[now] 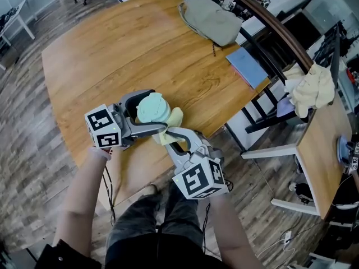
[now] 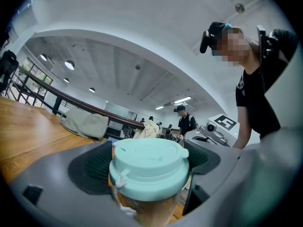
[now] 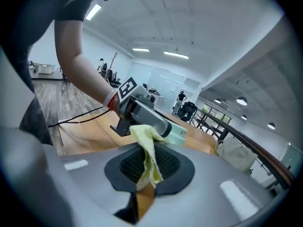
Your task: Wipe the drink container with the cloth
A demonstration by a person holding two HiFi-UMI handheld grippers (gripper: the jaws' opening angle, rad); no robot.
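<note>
The drink container [image 1: 153,110] is a clear cup with a mint-green lid [image 2: 149,162]. My left gripper [image 1: 147,114] is shut on the cup and holds it above the wooden table's near edge; its dark pads [image 2: 92,167] press both sides just under the lid. The yellow cloth [image 1: 170,129] is pinched in my right gripper [image 1: 177,141], which is shut on the cloth. In the right gripper view the cloth [image 3: 147,150] stretches from the jaws to the left gripper's side, touching the cup [image 3: 178,134].
On the wooden table [image 1: 112,49] lie a grey-green bag [image 1: 211,19] at the far side and a blue book [image 1: 248,66] by the right edge. A black chair [image 1: 269,102] with pale cloth heaped on it stands to the right. Another person [image 2: 187,122] stands far off.
</note>
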